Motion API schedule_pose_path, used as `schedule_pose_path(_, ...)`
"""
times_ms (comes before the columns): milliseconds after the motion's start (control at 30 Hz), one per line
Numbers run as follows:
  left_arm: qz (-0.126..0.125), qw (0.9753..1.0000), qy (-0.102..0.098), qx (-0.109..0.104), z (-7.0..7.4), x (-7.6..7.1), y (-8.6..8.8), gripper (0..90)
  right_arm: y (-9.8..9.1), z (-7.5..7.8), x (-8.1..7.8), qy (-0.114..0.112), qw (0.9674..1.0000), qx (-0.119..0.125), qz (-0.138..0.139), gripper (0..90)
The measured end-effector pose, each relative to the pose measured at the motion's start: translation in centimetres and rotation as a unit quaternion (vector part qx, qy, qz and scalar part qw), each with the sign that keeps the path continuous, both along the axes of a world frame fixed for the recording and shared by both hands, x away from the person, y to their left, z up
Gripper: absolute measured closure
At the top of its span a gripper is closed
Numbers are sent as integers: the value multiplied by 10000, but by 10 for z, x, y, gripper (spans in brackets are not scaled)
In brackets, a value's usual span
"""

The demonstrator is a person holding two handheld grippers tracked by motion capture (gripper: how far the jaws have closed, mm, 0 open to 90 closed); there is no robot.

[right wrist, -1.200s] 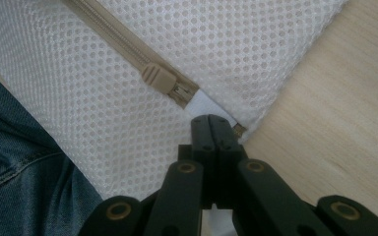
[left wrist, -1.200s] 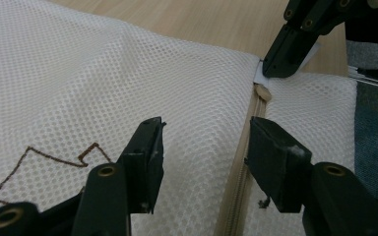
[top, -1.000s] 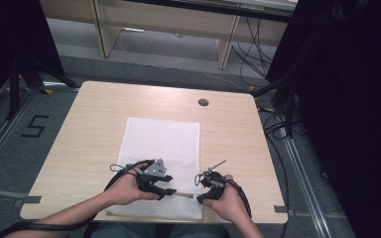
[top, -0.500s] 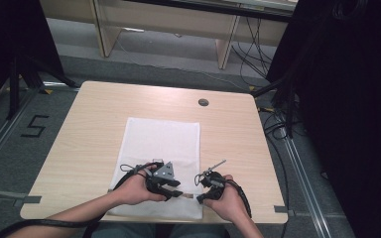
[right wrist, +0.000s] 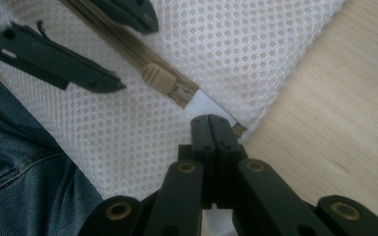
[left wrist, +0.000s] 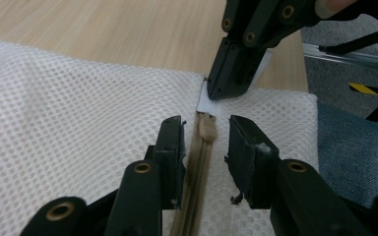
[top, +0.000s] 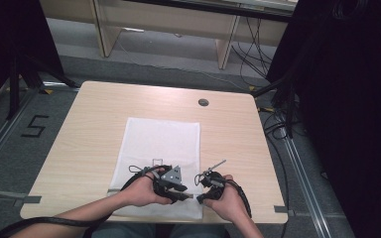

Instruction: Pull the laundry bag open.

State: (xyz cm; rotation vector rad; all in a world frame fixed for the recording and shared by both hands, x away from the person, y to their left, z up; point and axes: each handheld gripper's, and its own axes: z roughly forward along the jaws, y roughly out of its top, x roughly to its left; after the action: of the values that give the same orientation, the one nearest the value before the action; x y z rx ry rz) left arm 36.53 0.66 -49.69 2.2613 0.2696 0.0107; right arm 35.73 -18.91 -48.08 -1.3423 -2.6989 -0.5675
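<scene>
1. A white mesh bag (top: 159,158) lay flat on the wooden table (top: 238,144), running from the table's middle toward its six o'clock edge in the high view.
2. A tan zipper (left wrist: 197,167) ran along the bag's near edge, and its slider (right wrist: 158,78) sat close to the bag's corner at five o'clock.
3. A small white tab (right wrist: 204,105) stuck out from the end of the zipper at that corner.
4. The right gripper (top: 209,184) had its jaws pressed together on the white tab, pinching it just past the end of the zipper.
5. In the right gripper view the pinched jaws rose from six o'clock, with the slider just beyond them toward eleven o'clock.
6. The left gripper (top: 184,196) hovered low over the zipper, its jaws partly spread after closing in over the last moment.
7. In the left gripper view the zipper lay between those two jaws, with the slider just beyond their tips at twelve o'clock, and the pads (left wrist: 173,147) did not press on it.
8. Both hands (top: 141,191) rested at the six o'clock edge of the table, with the grippers' tips nearly meeting.
9. Blue denim (right wrist: 19,167) showed below the table's edge, at eight o'clock in the right gripper view.
</scene>
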Motion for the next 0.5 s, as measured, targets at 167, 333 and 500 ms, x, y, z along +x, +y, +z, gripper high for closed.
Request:
schedule_pose_path(167, -164, 9997, -130, 118, -4, -2, -7, 699, -1, -1, 1, -41, 9999, 5, 118, 900)
schedule_pose_path(333, -49, 9998, -79, 147, -6, -1, -9, 752, -1, -1, 1, -76, 9999, -4, 140, 900)
schedule_pose_path(500, 0, 9998, -85, 201, -7, 0, -9, 805, 0, -1, 1, -65, 9999, -14, 122, 900)
